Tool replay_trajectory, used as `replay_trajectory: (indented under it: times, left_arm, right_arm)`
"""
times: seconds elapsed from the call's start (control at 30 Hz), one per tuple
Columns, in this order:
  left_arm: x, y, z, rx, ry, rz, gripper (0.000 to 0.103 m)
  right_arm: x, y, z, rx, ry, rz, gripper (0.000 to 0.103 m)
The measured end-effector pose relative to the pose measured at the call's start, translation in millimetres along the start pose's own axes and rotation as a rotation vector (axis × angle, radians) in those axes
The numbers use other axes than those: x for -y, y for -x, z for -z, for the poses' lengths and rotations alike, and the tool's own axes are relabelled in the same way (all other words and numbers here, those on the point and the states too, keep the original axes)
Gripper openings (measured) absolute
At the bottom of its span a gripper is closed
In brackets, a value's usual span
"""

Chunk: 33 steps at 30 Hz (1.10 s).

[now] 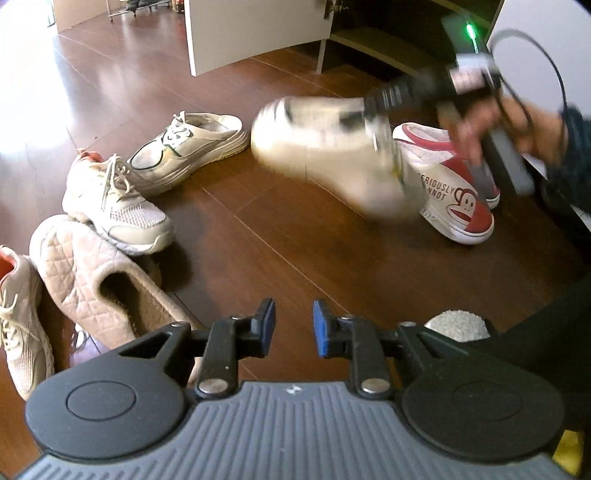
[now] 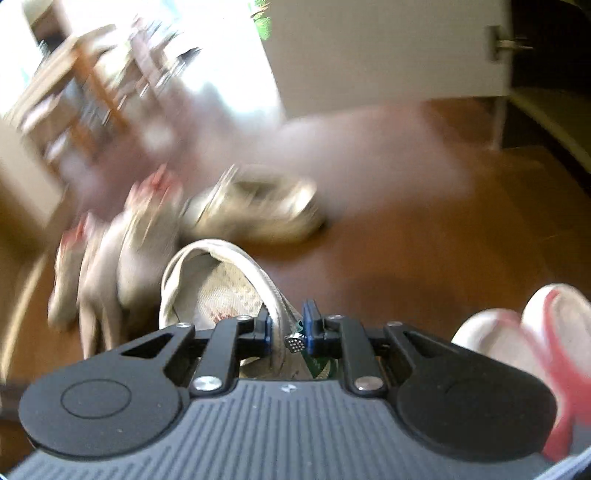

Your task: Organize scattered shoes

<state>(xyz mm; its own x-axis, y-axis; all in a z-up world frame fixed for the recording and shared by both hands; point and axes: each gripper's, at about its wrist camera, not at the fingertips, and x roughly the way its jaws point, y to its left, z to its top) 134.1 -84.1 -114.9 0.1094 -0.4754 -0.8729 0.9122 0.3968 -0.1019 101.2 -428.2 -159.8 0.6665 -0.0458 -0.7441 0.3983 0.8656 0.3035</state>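
My right gripper is shut on the side wall of a beige backless sneaker and holds it in the air. The left wrist view shows that sneaker blurred, sole toward me, under the right gripper. Its mate lies on the wood floor. My left gripper is open and empty, low over the floor. A white mesh sneaker, a quilted beige slipper and another white sneaker lie at the left.
Red and white monkey-print slip-ons stand at the right, also in the right wrist view. An open shoe cabinet with a white door and shelves is behind them. A fuzzy slipper toe is near my right jaw.
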Motion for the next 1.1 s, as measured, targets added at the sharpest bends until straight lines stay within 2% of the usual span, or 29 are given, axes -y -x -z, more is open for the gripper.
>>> replay_trajectory:
  times: [0.13,0.27,0.4,0.5,0.53,0.57,0.6,0.63,0.7,0.8,0.83,0.9,0.93,0.97,1.0,1.1]
  left_arm:
    - [-6.6,-11.6,-16.2,0.004,0.009,0.012,0.027]
    - [-16.1,-28.9,-31.0,-0.002,0.018,0.021,0.027]
    - [-27.8,-55.7,-50.4,-0.036,0.01,0.018,0.027]
    - [-34.2,-71.0,-63.2,-0.057,-0.005,0.018,0.027]
    - [-35.1,-73.6,-65.9,-0.059,-0.011,0.015,0.027]
    - [-36.3,-76.4,-69.4,-0.056,-0.016,0.012,0.027]
    - [-37.8,-78.0,-71.6,-0.051,-0.015,0.015,0.027]
    - [-38.7,-78.5,-72.3,-0.047,-0.01,0.018,0.027]
    - [-41.8,-81.6,-71.1,-0.044,0.017,0.034,0.027]
    - [-42.4,-88.3,-68.4,-0.053,0.026,0.043,0.027]
    - [-42.1,-90.7,-68.0,-0.057,0.028,0.044,0.027]
    - [-40.8,-97.6,-68.5,-0.073,0.031,0.044,0.027]
    - [-39.6,-98.9,-69.3,-0.074,0.027,0.04,0.027]
    - [-38.6,-98.3,-70.4,-0.069,0.019,0.033,0.027]
    - [-37.7,-97.2,-71.6,-0.062,0.01,0.027,0.027]
    - [-38.3,-93.6,-72.7,-0.051,0.011,0.02,0.027]
  right_arm:
    - [49.6,-15.9,-62.2,0.059,-0.087,0.073,0.014]
    - [108.7,-55.9,-112.5,0.036,-0.144,0.18,0.015]
    - [144.7,-99.5,-123.5,-0.027,-0.115,0.266,0.015]
    - [176.9,-136.5,-119.6,-0.085,-0.09,0.334,0.015]
    - [183.2,-139.3,-117.4,-0.08,-0.09,0.341,0.016]
    - [191.5,-139.3,-116.0,-0.063,-0.109,0.331,0.02]
    - [196.6,-132.7,-115.1,-0.039,-0.137,0.307,0.036]
    - [198.1,-124.7,-113.9,-0.023,-0.148,0.294,0.067]
    - [195.7,-107.5,-108.4,0.013,-0.112,0.268,0.09]
    - [180.9,-93.2,-96.1,-0.013,0.06,0.197,0.098]
    - [174.5,-97.3,-89.8,-0.045,0.129,0.207,0.098]
    - [158.2,-119.6,-69.9,-0.13,0.3,0.3,0.098]
    - [154.8,-130.1,-62.9,-0.151,0.345,0.339,0.094]
    - [153.8,-137.9,-58.3,-0.162,0.367,0.356,0.09]
    - [153.5,-144.3,-54.6,-0.17,0.379,0.369,0.079]
    - [158.0,-152.8,-53.7,-0.15,0.297,0.369,0.072]
